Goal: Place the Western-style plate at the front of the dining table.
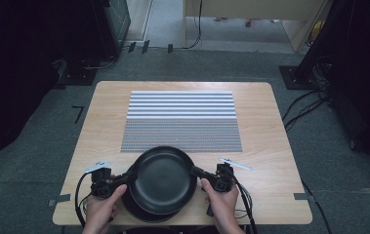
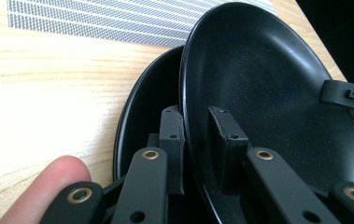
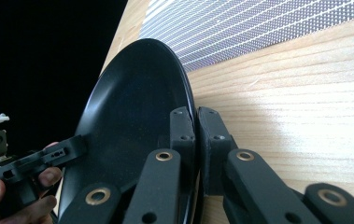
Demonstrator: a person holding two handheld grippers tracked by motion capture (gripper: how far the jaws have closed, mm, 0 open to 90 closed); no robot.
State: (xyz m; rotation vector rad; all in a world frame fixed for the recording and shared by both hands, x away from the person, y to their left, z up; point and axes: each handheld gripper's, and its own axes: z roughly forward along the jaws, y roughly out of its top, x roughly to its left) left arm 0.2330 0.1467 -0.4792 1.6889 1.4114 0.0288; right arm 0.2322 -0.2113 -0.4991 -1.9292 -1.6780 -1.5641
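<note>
Two black plates lie stacked near the table's front edge. The upper black plate (image 1: 163, 178) (image 2: 268, 84) (image 3: 132, 107) is tilted and raised off the lower black plate (image 1: 141, 212) (image 2: 149, 102). My left gripper (image 1: 125, 179) (image 2: 197, 135) is shut on the upper plate's left rim, one jaw under it and one inside it. My right gripper (image 1: 199, 173) (image 3: 195, 130) is shut on the opposite rim. Each gripper appears across the plate in the other's view, the right gripper (image 2: 347, 95) and the left gripper (image 3: 39, 163).
A grey striped placemat (image 1: 182, 122) covers the middle of the wooden table (image 1: 270, 146), just beyond the plates. Bare wood lies to either side. Dark equipment and cables stand on the floor around the table.
</note>
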